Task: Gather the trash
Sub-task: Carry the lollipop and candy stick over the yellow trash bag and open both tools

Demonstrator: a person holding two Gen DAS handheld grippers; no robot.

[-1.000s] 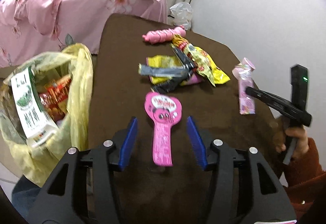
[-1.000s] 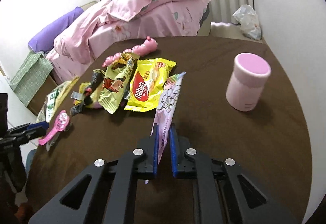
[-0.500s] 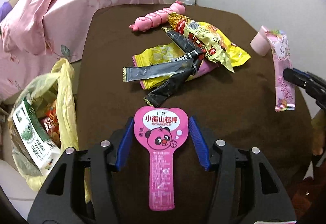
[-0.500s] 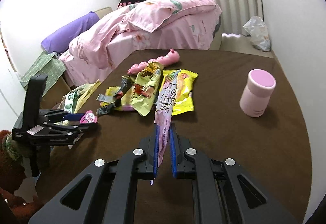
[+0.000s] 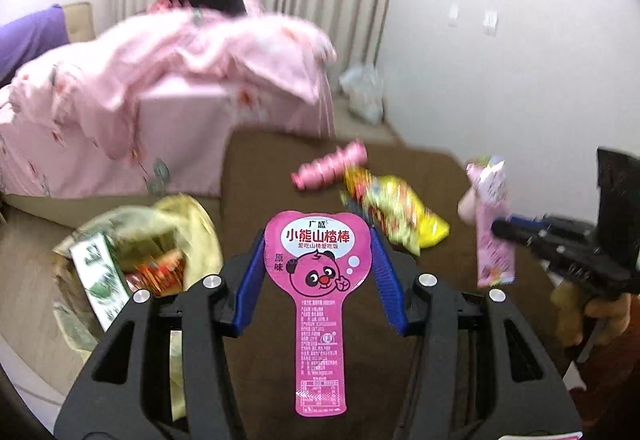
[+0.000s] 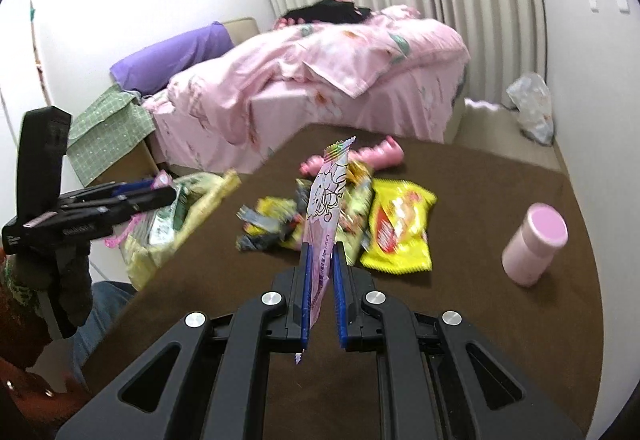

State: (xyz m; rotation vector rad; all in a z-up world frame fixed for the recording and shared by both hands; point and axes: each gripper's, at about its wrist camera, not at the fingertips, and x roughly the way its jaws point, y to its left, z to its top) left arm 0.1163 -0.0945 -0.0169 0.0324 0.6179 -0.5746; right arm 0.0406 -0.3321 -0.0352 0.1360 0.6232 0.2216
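My left gripper (image 5: 318, 244) is shut on a pink lollipop-shaped wrapper (image 5: 319, 292) with a panda face and holds it up above the brown table (image 5: 440, 280). It also shows in the right wrist view (image 6: 160, 196), over the yellow trash bag (image 6: 180, 224). My right gripper (image 6: 322, 252) is shut on a long pink cartoon wrapper (image 6: 326, 208), lifted off the table; the wrapper also shows in the left wrist view (image 5: 492, 224). The yellow trash bag (image 5: 132, 260) stands left of the table, with wrappers inside.
A pile of wrappers (image 6: 356, 216) lies mid-table, with a yellow snack bag (image 6: 398, 228) and a pink ridged toy (image 6: 372, 156). A pink cup (image 6: 536, 244) stands at the right. A pink bed (image 6: 320, 80) lies beyond the table.
My left gripper has lifted the panda wrapper off the table and tilted up. My right gripper has risen higher with its wrapper, and the camera view has swung upward.
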